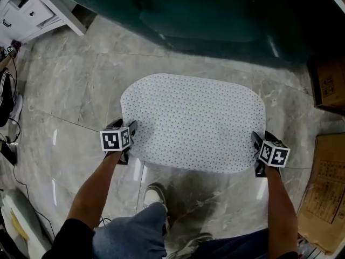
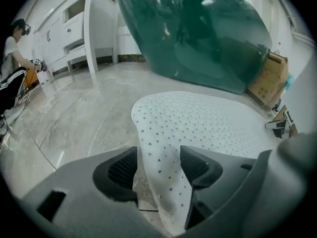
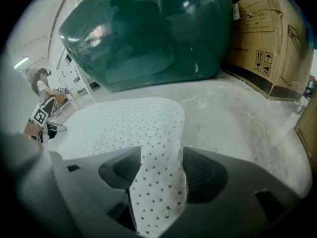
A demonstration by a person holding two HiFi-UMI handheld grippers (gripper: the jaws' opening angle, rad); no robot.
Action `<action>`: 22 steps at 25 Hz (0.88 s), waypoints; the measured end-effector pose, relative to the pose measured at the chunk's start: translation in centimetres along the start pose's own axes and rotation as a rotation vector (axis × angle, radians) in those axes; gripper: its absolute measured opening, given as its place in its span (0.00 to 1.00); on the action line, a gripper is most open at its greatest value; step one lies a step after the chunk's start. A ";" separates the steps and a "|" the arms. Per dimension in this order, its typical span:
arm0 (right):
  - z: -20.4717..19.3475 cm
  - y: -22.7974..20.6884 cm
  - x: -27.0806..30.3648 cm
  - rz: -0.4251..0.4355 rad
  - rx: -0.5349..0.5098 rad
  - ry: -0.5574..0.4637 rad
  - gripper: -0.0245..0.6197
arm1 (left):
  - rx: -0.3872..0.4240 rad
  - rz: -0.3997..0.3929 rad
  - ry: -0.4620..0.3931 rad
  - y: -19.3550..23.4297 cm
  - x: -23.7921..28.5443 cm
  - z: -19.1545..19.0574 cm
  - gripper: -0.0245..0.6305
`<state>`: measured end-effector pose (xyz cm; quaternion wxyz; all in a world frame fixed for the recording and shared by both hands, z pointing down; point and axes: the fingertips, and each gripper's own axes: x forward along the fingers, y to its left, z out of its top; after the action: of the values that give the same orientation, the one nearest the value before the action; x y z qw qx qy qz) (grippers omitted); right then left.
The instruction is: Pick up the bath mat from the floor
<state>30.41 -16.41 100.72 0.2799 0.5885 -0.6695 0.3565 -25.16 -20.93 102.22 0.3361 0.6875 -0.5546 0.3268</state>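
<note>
The white dotted bath mat [image 1: 194,123] lies flat on the marble floor [image 1: 70,90], near the dark green tub [image 1: 215,15]. The left gripper [image 1: 126,128] straddles its left edge and the right gripper [image 1: 260,140] its right edge. Both sets of jaws are apart and unclenched.
</note>
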 end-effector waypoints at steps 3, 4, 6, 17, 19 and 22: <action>0.0 -0.3 0.0 -0.028 -0.010 0.005 0.41 | 0.037 0.000 0.006 -0.3 0.1 0.1 0.43; -0.1 -0.5 0.0 -0.036 -0.010 0.007 0.38 | 0.049 0.006 0.009 -0.3 0.1 0.1 0.42; -0.3 -0.8 -0.1 -0.050 -0.008 0.019 0.35 | 0.050 0.015 0.014 -0.2 0.1 0.1 0.41; -0.7 -1.3 -0.1 -0.094 -0.011 0.041 0.18 | 0.116 -0.006 0.025 -0.7 -0.3 0.6 0.23; -0.6 -1.3 -0.1 -0.098 -0.012 0.047 0.13 | 0.124 -0.015 0.027 -0.9 -0.3 0.9 0.19; -0.7 -1.4 -0.3 -0.091 0.002 0.050 0.11 | 0.091 -0.037 0.021 -1.5 -0.3 0.7 0.14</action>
<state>31.82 -15.69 101.11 0.3119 0.6094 -0.6345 0.3589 -23.71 -21.15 101.45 0.3162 0.7085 -0.5230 0.3528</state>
